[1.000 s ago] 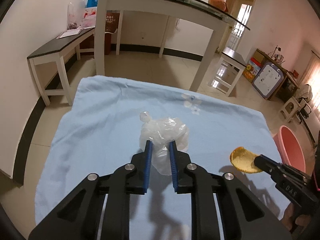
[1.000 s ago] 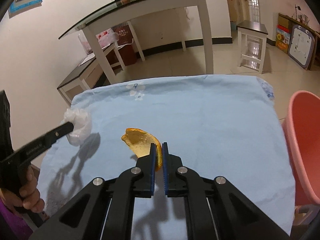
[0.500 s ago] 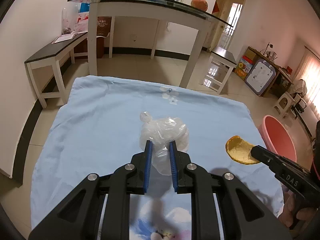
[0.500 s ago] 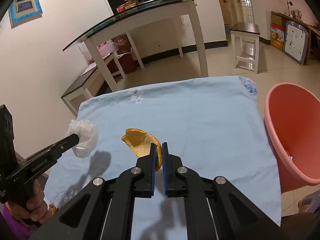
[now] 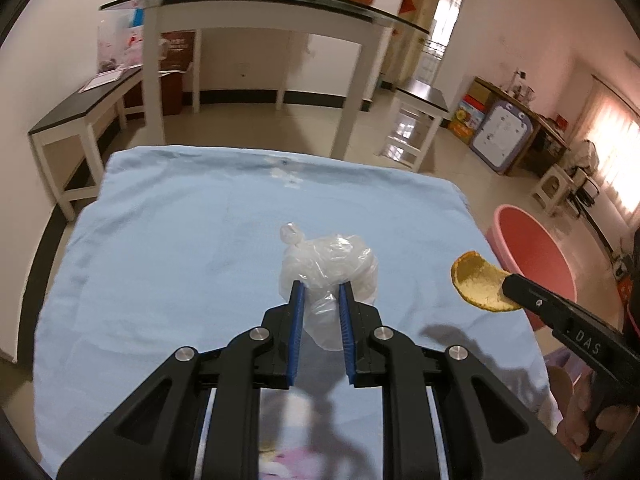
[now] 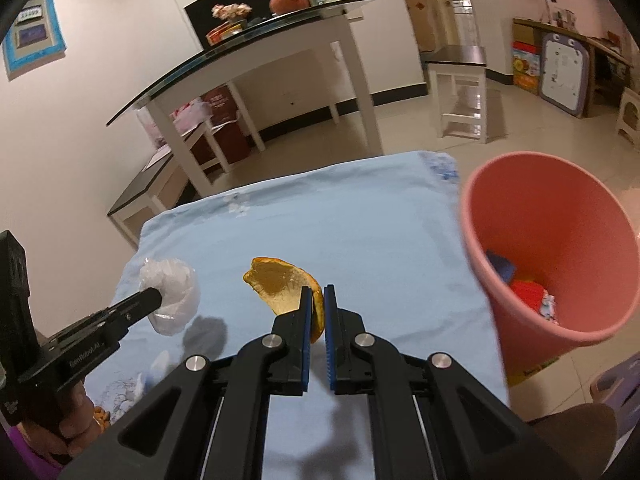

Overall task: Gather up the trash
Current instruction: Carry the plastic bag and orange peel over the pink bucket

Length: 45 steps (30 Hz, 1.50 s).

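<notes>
**Jaws: both clamped on trash, held above the blue cloth**

Left gripper (image 5: 321,298): blue pads pressed on a crumpled clear plastic bag (image 5: 328,268), knotted at its top; the bag's lower end is hidden between the fingers.

Right gripper (image 6: 317,300): pads nearly together, pinching one edge of an orange peel (image 6: 280,286), a curved yellow-orange piece with the pith side up. Its gripped edge is hidden behind the pads.

Blue cloth (image 5: 180,240): covers the table; floral print at the near edge, blurred and partly behind the gripper bodies.

Pink bin (image 6: 560,240): stands on the floor just beside the cloth's right edge. Red and blue scraps lie inside, possibly wrappers; too blurred to name.

Hands: only fingers show at the frame corners.

Change from a second ago: both views have swung toward the bin. It now fills the right of the right wrist view, its inside visible, where only part of its rim showed.
</notes>
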Tool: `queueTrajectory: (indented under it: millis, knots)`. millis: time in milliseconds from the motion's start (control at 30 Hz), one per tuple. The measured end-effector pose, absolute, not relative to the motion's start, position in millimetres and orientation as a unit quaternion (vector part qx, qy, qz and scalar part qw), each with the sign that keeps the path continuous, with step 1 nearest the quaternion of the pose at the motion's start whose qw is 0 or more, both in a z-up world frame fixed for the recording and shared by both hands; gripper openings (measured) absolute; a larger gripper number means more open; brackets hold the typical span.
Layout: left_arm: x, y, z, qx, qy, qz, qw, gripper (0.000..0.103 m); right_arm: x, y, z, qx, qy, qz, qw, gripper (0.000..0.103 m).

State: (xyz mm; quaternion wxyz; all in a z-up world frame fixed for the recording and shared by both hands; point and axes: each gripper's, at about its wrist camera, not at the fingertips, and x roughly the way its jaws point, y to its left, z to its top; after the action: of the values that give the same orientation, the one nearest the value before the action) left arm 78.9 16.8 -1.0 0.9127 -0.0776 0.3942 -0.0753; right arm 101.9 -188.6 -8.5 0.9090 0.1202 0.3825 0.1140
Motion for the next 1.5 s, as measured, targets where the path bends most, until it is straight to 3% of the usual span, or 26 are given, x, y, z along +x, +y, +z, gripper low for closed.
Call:
queueTrajectory:
  millis: [1500]
  knots:
    - [120,-192,5,0.018,0.383,-0.236,0.893,0.017,72,-373,1,0.17,0.319,-0.1,0.927,0.005]
